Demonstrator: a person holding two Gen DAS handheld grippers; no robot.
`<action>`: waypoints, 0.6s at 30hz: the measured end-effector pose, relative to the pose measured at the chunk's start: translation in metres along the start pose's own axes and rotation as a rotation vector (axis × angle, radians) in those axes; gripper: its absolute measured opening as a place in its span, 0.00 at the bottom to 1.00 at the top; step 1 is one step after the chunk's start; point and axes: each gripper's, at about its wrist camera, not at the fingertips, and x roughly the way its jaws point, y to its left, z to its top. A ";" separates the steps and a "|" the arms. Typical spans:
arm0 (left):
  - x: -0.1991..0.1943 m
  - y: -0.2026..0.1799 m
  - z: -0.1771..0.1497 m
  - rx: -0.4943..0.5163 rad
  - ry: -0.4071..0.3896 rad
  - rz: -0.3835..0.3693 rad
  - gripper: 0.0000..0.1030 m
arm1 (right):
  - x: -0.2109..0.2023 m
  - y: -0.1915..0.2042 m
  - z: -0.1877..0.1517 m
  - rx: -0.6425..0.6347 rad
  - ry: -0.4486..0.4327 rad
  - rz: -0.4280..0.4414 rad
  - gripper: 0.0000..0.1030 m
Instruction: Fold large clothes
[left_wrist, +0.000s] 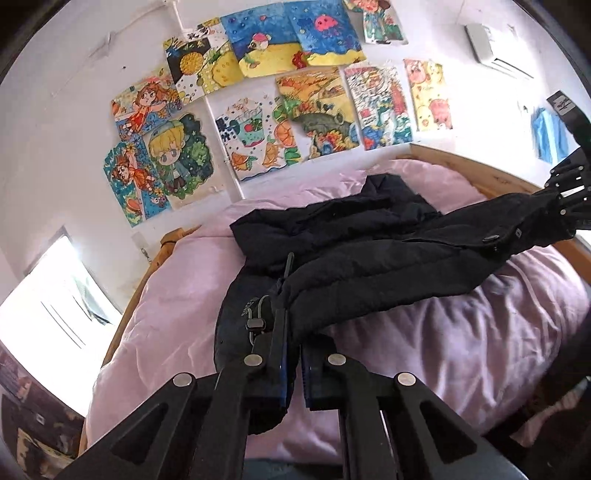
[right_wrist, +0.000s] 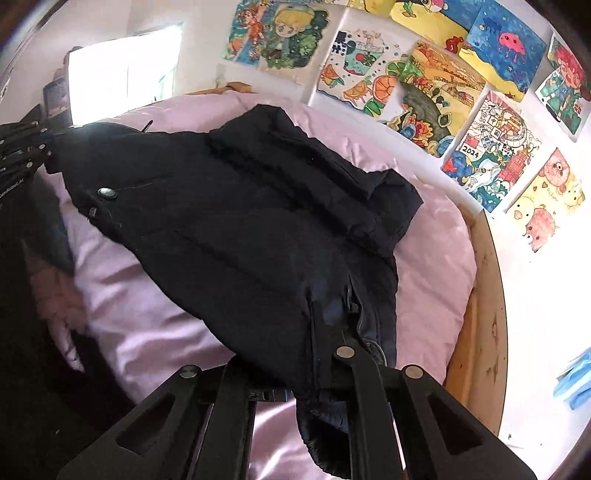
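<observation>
A black puffer jacket lies stretched across the pink duvet, its near edge lifted off the bedding. My left gripper is shut on the hem corner beside a drawcord toggle. In the right wrist view the same jacket spreads away from me, and my right gripper is shut on its other hem corner by the zip. Each view shows the other gripper clamped on fabric at the frame's edge: the right gripper and the left gripper. A snap button shows on the front.
The bed has a wooden frame against a white wall covered with colourful drawings. A bright window is at the left, an air conditioner hangs high on the right, and something blue lies beyond the frame.
</observation>
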 end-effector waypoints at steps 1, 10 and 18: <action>-0.007 0.001 0.000 0.005 -0.003 -0.007 0.06 | -0.009 0.002 -0.002 0.002 0.002 0.008 0.06; -0.034 0.017 0.020 -0.024 -0.021 -0.068 0.06 | -0.056 -0.002 -0.005 0.012 -0.021 0.027 0.06; -0.008 0.026 0.069 -0.033 -0.071 -0.023 0.06 | -0.045 -0.026 0.029 0.057 -0.075 0.003 0.07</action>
